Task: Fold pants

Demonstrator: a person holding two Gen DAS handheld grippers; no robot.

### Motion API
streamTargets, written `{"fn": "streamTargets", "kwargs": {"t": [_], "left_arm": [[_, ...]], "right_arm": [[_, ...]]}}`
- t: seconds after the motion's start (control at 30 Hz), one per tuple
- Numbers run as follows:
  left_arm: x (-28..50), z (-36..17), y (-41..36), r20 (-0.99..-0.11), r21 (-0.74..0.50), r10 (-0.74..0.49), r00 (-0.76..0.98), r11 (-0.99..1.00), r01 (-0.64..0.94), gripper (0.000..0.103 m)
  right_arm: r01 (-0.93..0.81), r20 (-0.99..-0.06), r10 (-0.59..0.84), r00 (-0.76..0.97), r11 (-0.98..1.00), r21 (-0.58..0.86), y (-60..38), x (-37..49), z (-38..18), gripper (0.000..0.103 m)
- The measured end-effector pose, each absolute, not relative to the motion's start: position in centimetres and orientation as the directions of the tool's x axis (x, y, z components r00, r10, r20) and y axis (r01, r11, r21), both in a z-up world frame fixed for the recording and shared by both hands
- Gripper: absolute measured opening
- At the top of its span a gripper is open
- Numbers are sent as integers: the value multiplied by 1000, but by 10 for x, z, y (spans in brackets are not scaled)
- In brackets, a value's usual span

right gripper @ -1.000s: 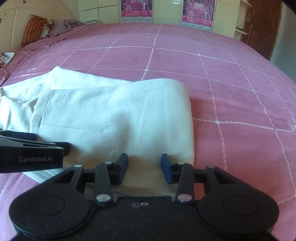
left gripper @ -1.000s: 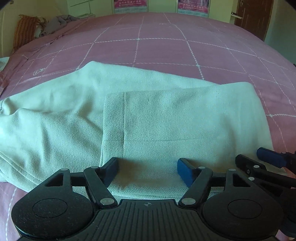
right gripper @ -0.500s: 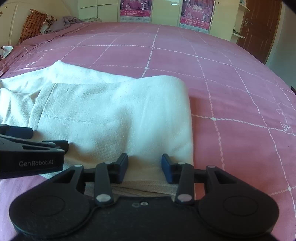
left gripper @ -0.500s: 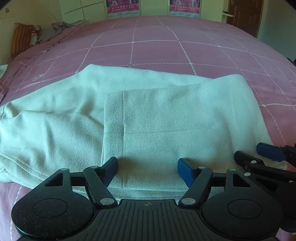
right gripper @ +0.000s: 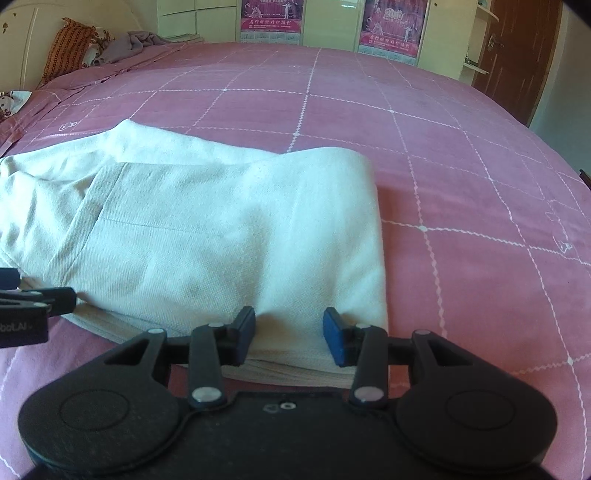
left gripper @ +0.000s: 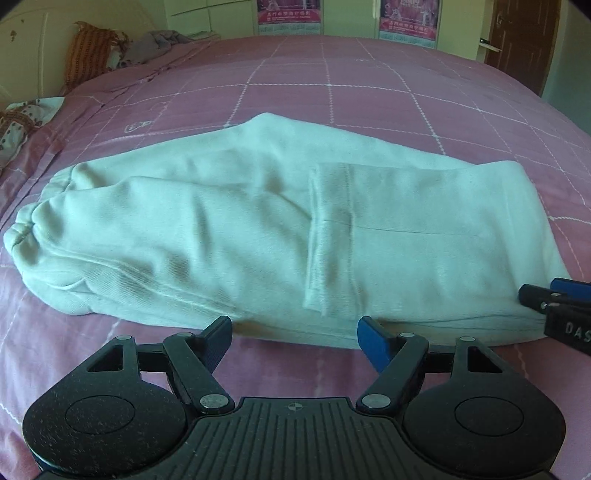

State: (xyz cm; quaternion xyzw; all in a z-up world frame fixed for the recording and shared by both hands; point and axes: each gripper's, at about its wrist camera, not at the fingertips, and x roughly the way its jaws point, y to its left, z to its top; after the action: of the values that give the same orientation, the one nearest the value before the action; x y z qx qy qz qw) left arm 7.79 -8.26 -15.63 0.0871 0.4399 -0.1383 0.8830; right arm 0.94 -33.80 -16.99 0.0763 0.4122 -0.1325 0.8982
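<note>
The pants (left gripper: 258, 229) lie sideways, cuffs far left. The left tool (left gripper: 293, 341), wide and empty, is nearer them; the right tool (right gripper: 288, 339) gapes over the folded end.

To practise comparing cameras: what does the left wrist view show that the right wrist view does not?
Only the left view shows the pants' gathered cuffs, at far left. Only the right view shows the folded end with bare bedspread beside it. Both show the folded pants on the pink bedspread, the pillow, two posters and a door; each catches the other gripper's fingers at its edge.
</note>
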Motion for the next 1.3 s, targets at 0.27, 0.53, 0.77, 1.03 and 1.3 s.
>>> {"fn": "streamTargets", "kwargs": {"t": [0.27, 0.53, 0.77, 1.03, 1.3], "left_arm": [[107, -151, -19, -798, 19, -83, 596, 986, 163, 75], [147, -162, 43, -813, -15, -13, 582, 1000, 2, 77], [155, -190, 53, -848, -38, -36, 529, 999, 7, 94], [157, -183, 83, -854, -192, -129, 505, 979, -74, 94], [173, -190, 114, -844, -357, -229, 486, 914, -190, 94]], "right_arm": [[253, -718, -67, 693, 955, 155, -310, 16, -154, 44], [136, -695, 8, 719, 979, 152, -260, 57, -141, 52], [131, -745, 4, 668, 984, 123, -239, 71, -170, 51], [120, -739, 4, 674, 986, 115, -240, 69, -171, 52], [116, -736, 7, 676, 986, 116, -240, 70, -172, 52]]}}
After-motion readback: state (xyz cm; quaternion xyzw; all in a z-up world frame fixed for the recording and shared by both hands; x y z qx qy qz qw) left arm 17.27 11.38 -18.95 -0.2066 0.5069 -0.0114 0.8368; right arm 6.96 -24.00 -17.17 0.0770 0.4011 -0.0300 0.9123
